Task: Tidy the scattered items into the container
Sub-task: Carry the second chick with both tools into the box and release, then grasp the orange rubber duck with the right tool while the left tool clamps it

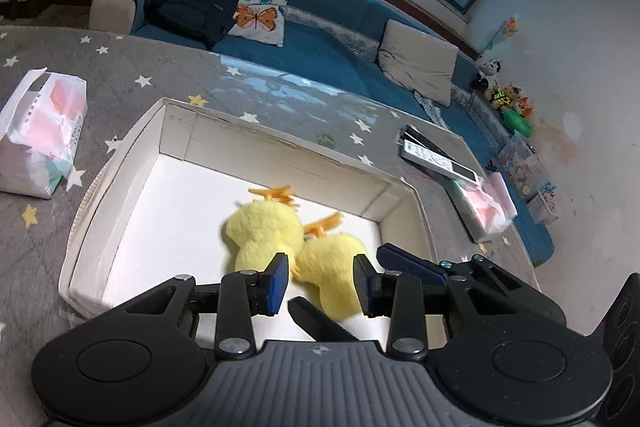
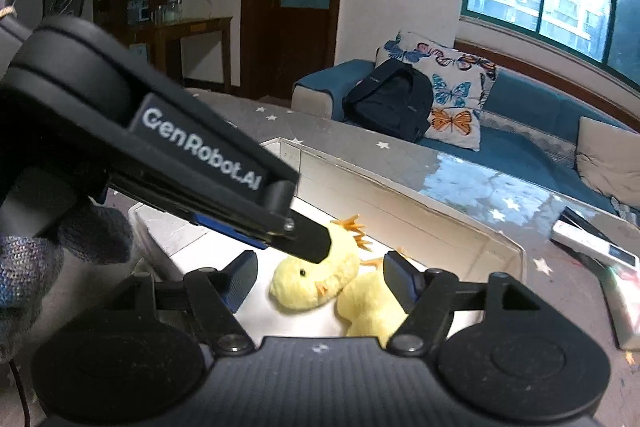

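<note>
We're hovering both grippers over the white box. Left gripper jaws are standing wide, gripping nothing. Right gripper is also wide and empty. Two yellow plush chicks are lying touching on the box floor, between our fingers in both views. Tissue pack is sitting on the star-print table beside the box.
</note>
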The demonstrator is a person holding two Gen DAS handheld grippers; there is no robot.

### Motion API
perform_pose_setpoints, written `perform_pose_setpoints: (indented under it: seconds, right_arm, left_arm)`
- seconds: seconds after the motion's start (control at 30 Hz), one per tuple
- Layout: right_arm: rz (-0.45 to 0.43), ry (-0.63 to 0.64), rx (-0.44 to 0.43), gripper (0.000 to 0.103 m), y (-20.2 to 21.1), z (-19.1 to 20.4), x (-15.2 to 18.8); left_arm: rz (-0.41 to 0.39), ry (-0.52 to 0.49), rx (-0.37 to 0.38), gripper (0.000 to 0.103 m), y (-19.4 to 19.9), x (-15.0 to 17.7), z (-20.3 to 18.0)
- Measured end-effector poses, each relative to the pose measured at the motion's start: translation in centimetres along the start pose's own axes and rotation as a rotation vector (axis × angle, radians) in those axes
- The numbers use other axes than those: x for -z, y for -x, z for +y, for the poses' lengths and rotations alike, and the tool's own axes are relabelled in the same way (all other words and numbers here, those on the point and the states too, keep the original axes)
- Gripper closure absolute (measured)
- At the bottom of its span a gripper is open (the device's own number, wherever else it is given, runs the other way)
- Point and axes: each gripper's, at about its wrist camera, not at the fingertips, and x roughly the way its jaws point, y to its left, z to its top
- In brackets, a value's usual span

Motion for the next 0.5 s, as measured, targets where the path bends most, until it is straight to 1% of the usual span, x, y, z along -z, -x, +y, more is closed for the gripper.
perform_pose_setpoints:
  seconds: [0.07, 0.13, 0.3, 0.5]
  right_arm:
    - [-0.01, -0.007, 0.004, 0.031, 1.2, 0.0, 0.6]
    - [-0.024, -0.008, 0.02, 0.026, 2.4, 0.2, 1.3]
    - [-0.044, -0.019, 0.025, 0.026, 5.0, 0.2, 2.9]
    - [-0.037, -0.05, 0.016, 0.024, 6.7, 0.1, 5.3]
  left_arm:
    - [-0.007, -0.012, 0.008, 0.065, 0.7, 0.8, -0.5]
    - [-0.009, -0.023, 0.012, 0.065, 1.2, 1.7, -1.0]
    - [-0.016, -0.066, 0.014, 0.065, 2.4, 3.9, -2.3]
    - [0.006, -0.091, 0.025, 0.065, 2.8, 6.8, -3.5]
